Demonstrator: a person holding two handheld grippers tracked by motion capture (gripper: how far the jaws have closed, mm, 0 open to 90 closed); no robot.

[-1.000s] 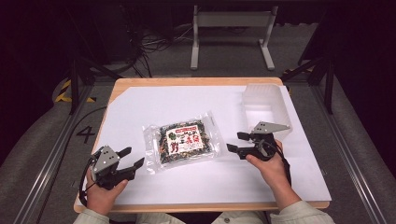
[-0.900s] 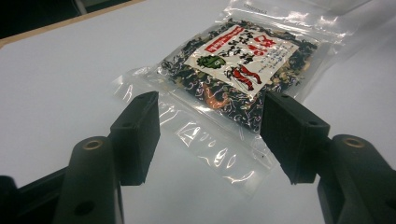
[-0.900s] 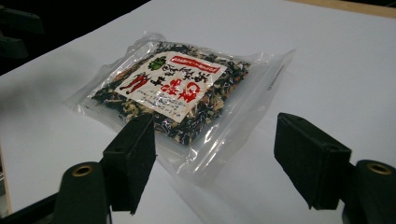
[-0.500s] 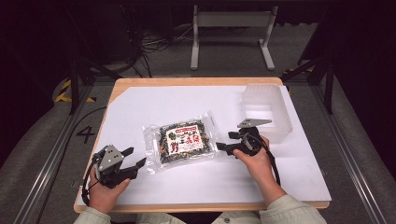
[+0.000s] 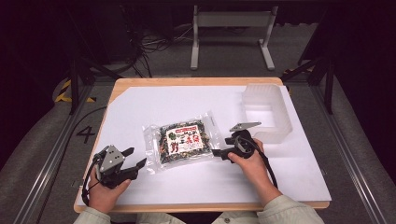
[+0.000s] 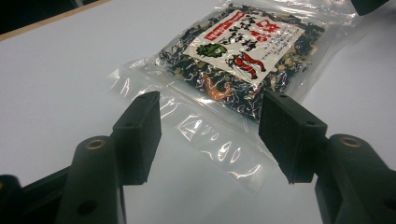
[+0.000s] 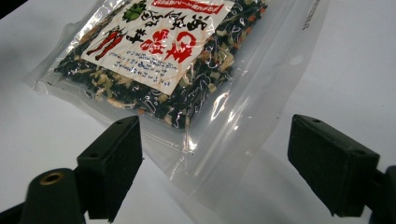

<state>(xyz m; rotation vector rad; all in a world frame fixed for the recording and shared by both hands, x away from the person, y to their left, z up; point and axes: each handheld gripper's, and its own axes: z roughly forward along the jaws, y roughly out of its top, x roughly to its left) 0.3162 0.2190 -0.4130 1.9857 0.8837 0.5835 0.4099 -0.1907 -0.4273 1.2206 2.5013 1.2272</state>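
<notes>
Our packet of dried vegetable mix (image 5: 183, 141) lies flat near the middle of the desk (image 5: 299, 172), label up, and it serves as our landmark. The left tongs (image 5: 135, 157) rest just beside its near left corner, pads apart and empty, though at their narrowest. The right tongs (image 5: 223, 150) sit at the packet's right edge; their pads have just been opening and now stand wide, with the clear sealed flap between them but not pinched.

We judge the risk lies in that flap: it is thin, glossy film, and a bite on it alone could slip off or let the packet swing and drop. Pressing too low could also scrape the white sheet (image 5: 140, 105) and drag it.

Behind and to the right of the packet stands a translucent plastic bin (image 5: 266, 112). Beyond the desk the room is dark, with cables (image 5: 154, 44) and a metal stand (image 5: 231, 32) on the floor.
</notes>
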